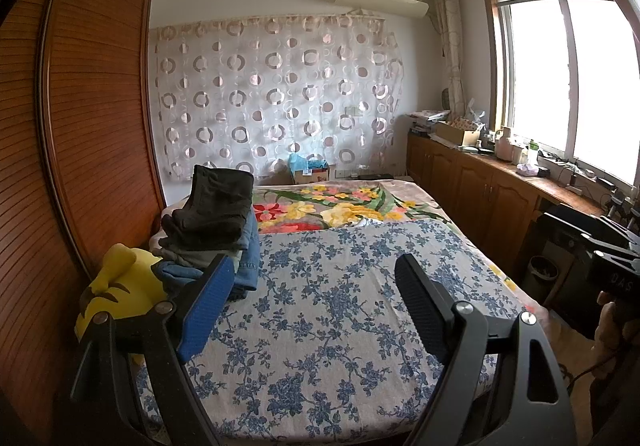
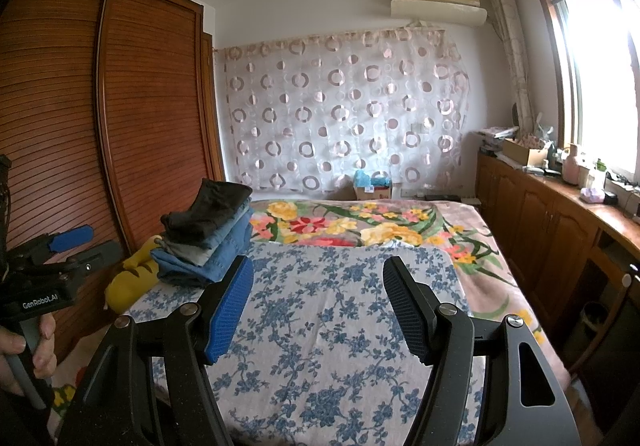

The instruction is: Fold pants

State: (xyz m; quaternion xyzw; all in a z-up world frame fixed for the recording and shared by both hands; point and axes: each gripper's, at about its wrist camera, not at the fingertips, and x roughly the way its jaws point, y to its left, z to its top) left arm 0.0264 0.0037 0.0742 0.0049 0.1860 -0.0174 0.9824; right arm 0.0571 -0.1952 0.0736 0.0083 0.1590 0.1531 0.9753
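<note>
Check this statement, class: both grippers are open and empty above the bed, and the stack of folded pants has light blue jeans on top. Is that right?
Not quite. The top piece of the stack of folded pants is dark, nearly black; the blue jeans lie beneath it, as the right wrist view shows. The left gripper and right gripper are indeed open and empty above the bed.

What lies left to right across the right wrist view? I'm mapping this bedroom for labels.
Left gripper → yellow plush toy → stack of folded pants → cardboard box → wooden cabinets → window.
</note>
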